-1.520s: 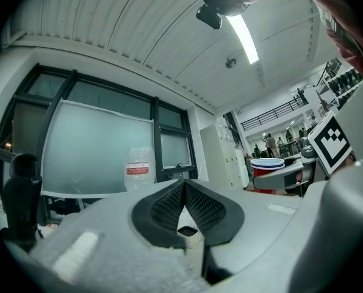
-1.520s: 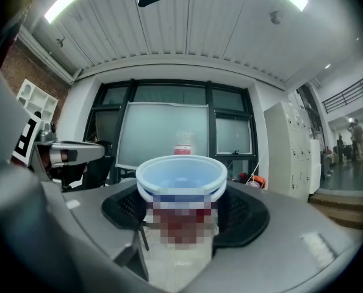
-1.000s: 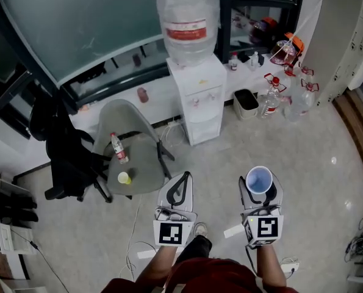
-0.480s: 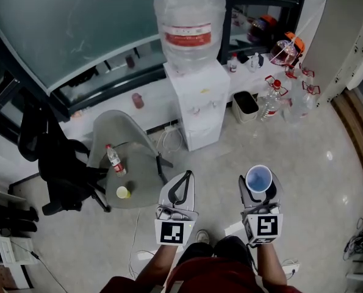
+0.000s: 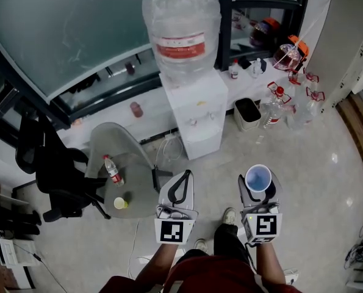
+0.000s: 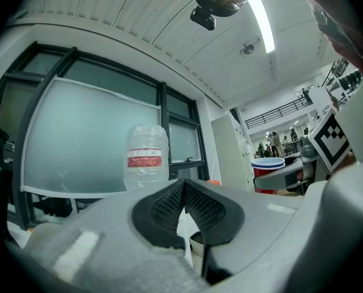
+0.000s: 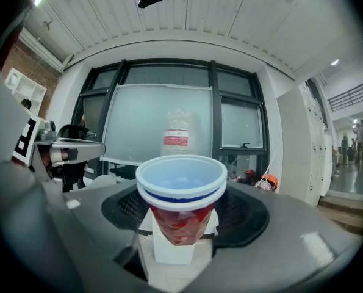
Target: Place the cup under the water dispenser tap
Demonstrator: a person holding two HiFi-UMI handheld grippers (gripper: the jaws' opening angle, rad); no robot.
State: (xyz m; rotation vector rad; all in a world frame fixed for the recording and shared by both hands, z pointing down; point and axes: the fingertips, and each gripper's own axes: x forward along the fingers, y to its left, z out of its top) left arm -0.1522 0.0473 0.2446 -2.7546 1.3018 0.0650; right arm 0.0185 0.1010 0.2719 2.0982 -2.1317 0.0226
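Reaching forward from the bottom of the head view, the left forearm and the right forearm run side by side, roughly parallel, each ending in a claw held out about level over the floor. The square-marked cubes on both claws face up at the camera and hide most of the hands.

The right claw stands spread wide and pinches the cup by its body, one pad on either side. The cup is upright, mouth up, red below with a blue band and a white rim. It hangs in the air near the person and well apart from the water dispenser.

The left claw has its dark pads pressed together at the tips, with nothing between them. It points towards the white dispenser, which stands ahead against the window wall with a large clear bottle upended on its top. The right claw sits to the right of that line.

Left of the dispenser stands a grey chair with a small bottle on its seat.
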